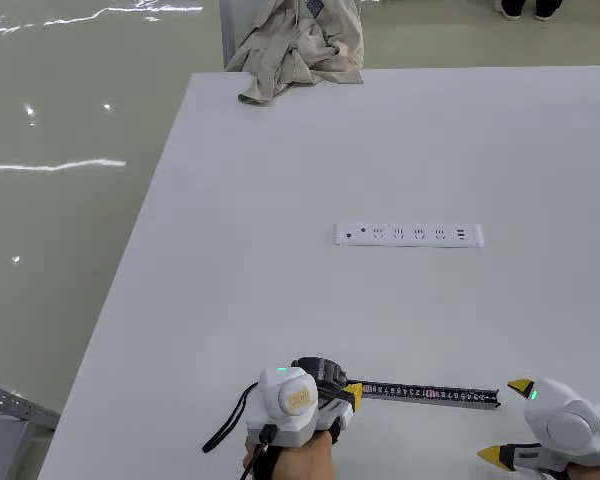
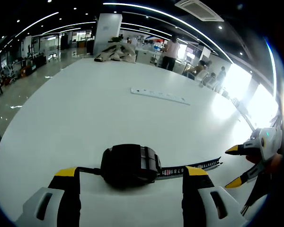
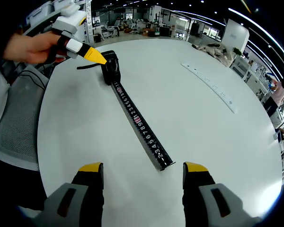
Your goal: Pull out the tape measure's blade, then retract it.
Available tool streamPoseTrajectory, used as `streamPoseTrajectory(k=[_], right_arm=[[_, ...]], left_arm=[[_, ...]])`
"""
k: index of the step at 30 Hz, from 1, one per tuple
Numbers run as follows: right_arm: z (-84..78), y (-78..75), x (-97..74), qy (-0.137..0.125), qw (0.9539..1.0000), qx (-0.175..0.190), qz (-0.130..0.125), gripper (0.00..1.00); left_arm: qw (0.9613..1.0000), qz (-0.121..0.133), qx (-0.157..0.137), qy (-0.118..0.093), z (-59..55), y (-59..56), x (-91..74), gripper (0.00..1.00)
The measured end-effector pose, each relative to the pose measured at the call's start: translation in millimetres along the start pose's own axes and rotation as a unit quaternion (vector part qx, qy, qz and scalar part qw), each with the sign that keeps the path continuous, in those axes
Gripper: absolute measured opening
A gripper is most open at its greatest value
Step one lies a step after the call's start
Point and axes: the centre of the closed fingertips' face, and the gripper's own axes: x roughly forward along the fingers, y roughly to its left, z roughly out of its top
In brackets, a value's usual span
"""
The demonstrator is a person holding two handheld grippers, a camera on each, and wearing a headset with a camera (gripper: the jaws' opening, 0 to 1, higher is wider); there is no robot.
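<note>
Tape measure case [image 2: 130,165] sits lower centre of head view on the tabletop [image 1: 380,150]. Its blade [image 3: 139,123] is out, lying flat toward lower right. Left gripper [image 2: 130,171]: jaws open, straddling case, apparently not touching. Right gripper [image 3: 143,166]: jaws open, hook end [image 3: 166,164] just ahead. Blade likely thin, springy and slick, so pinch at the hook. Case looks rigid.

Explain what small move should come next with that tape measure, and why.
Probably ease the right gripper forward and close it on the tip of the black numbered blade. The blade already lies pulled out across the white table from the black tape measure case, which sits between the open jaws of the left gripper. The right gripper's jaws stand open just short of that tip.
</note>
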Motion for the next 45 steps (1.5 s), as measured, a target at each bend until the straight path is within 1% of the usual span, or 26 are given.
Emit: streamPoseTrajectory(k=[10,15,20,22,25,27,29,33,38,42,45], right_arm=[[2.0,-6.0,8.0,0.008,0.9996,-0.024,0.015,0.62],[0.9,-4.2,11.8,0.011,0.9988,-0.034,0.034,0.60],[4.8,-8.9,12.6,0.007,0.9985,-0.039,0.038,0.55],[3.6,-10.7,16.0,0.008,0.9981,-0.045,0.043,0.54],[5.2,-10.9,16.4,0.009,0.9970,-0.058,0.050,0.50],[6.2,-12.1,16.8,0.009,0.9967,-0.062,0.053,0.47],[6.5,-14.7,18.3,0.009,0.9967,-0.061,0.053,0.46],[2.9,-18.7,23.1,0.016,0.9959,-0.064,0.062,0.45],[0.7,-18.3,24.5,0.025,0.9945,-0.067,0.077,0.43],[-6.2,-19.3,27.4,0.036,0.9933,-0.071,0.084,0.41],[-7.7,-20.0,27.3,0.037,0.9930,-0.069,0.088,0.40]], left_arm=[[0.9999,0.011,0.003,0.007,-1.0,5.8,8.8,0.85],[0.9999,0.012,0.006,0.010,-1.3,5.9,12.3,0.85],[0.9998,0.012,0.011,0.014,-2.9,5.1,14.8,0.84],[0.9997,0.012,0.012,0.014,-3.3,6.0,17.3,0.84],[0.9998,0.012,0.010,0.015,-2.4,6.3,19.6,0.83],[0.9997,0.009,0.016,0.019,-2.5,5.4,21.5,0.83],[0.9997,0.008,0.017,0.017,-1.6,4.8,22.7,0.83],[0.9995,0.009,0.021,0.024,-2.4,7.1,25.9,0.82],[0.9994,0.012,0.024,0.024,-0.3,10.1,27.2,0.82],[0.9994,0.012,0.024,0.024,-0.1,10.2,27.9,0.81],[0.9994,0.011,0.024,0.024,-0.1,9.3,28.0,0.81]])
